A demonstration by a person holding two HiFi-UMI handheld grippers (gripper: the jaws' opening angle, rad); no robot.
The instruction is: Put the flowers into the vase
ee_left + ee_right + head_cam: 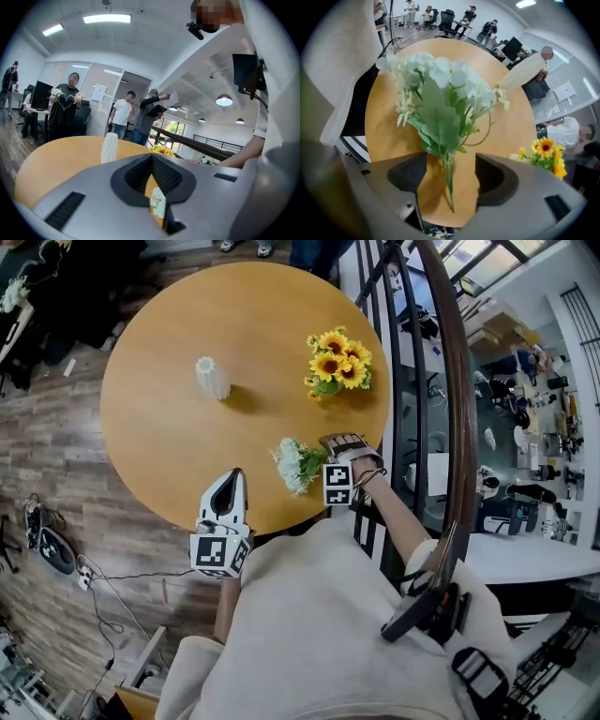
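A bunch of white flowers (pixel 296 463) lies on the round wooden table (pixel 169 427) near its front edge. My right gripper (pixel 322 457) points steeply down over it. In the right gripper view the jaws (pixel 450 171) stand open on either side of the green stem (pixel 449 180) without touching it. The white ribbed vase (pixel 213 378) stands upright and empty at mid-table, seen too as the vase (pixel 109 147). A sunflower bunch (pixel 338 359) rests at the right. My left gripper (pixel 231 480) hovers at the near table edge, shut and empty, aimed across the table.
A dark curved railing (pixel 454 381) runs close along the table's right side. Cables and a dark object (pixel 52 549) lie on the wooden floor at the left. Several people (pixel 123 115) stand beyond the table's far side.
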